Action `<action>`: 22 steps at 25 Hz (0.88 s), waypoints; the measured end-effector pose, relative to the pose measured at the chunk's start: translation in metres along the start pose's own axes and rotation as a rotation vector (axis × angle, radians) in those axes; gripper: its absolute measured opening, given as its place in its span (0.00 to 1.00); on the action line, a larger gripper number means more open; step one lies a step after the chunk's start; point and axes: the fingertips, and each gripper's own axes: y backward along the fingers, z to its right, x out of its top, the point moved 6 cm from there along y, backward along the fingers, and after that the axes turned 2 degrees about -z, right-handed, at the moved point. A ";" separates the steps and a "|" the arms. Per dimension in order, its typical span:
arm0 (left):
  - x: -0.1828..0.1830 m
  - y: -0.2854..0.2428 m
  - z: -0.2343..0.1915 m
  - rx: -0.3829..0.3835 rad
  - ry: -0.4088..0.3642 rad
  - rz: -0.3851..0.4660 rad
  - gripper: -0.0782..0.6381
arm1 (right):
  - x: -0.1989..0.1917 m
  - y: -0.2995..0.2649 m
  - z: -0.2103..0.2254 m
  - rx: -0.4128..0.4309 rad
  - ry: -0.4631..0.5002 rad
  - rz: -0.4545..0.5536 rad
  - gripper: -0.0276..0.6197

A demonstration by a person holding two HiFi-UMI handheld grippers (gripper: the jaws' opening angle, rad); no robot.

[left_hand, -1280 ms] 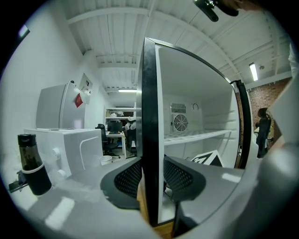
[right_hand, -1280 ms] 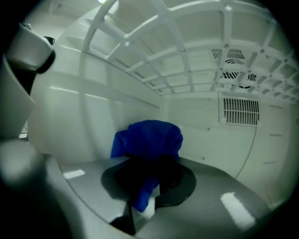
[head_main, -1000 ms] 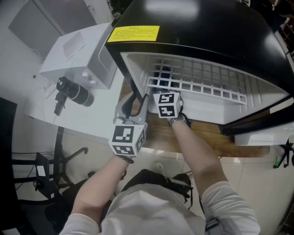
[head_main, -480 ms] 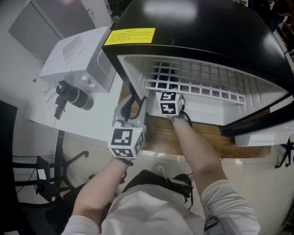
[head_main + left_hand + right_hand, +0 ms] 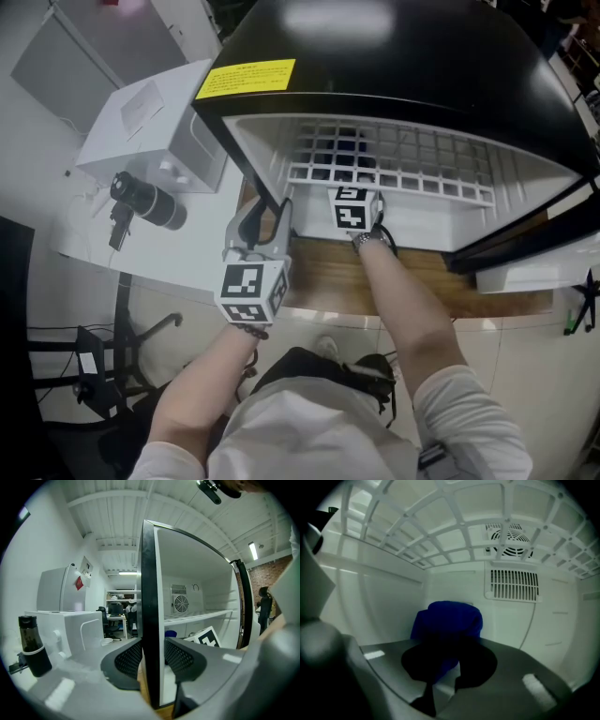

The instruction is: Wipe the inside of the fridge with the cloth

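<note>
Holding a bunched blue cloth [image 5: 447, 620], your right gripper [image 5: 450, 660] is clenched on the soft wad deep inside the fridge [image 5: 412, 56], beneath the white grid shelf [image 5: 412, 178]. The cloth sits close to the smooth white back wall; whether it touches cannot be told. A round fan grille [image 5: 508, 538] and a slotted vent [image 5: 515, 585] lie above and to its right. Your left gripper [image 5: 150, 656] has its dimpled pads clamped on the glossy black front edge [image 5: 149, 597] of the fridge's left wall. A boxy white appliance [image 5: 150, 112] and a dark bottle [image 5: 30, 644] stand just left, on a white table [image 5: 94, 239].
</note>
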 end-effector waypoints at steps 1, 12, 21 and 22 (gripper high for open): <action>0.000 0.000 0.000 0.001 0.001 0.000 0.30 | -0.001 0.001 0.003 -0.006 -0.001 -0.001 0.15; 0.000 -0.001 0.001 0.019 0.004 0.000 0.30 | -0.008 0.010 0.037 -0.064 -0.009 -0.014 0.15; 0.001 -0.001 0.001 0.035 0.013 -0.004 0.30 | -0.014 0.020 0.070 -0.119 -0.020 -0.029 0.15; 0.001 -0.001 0.001 0.035 0.014 -0.004 0.30 | -0.015 0.021 0.074 -0.126 -0.022 -0.031 0.15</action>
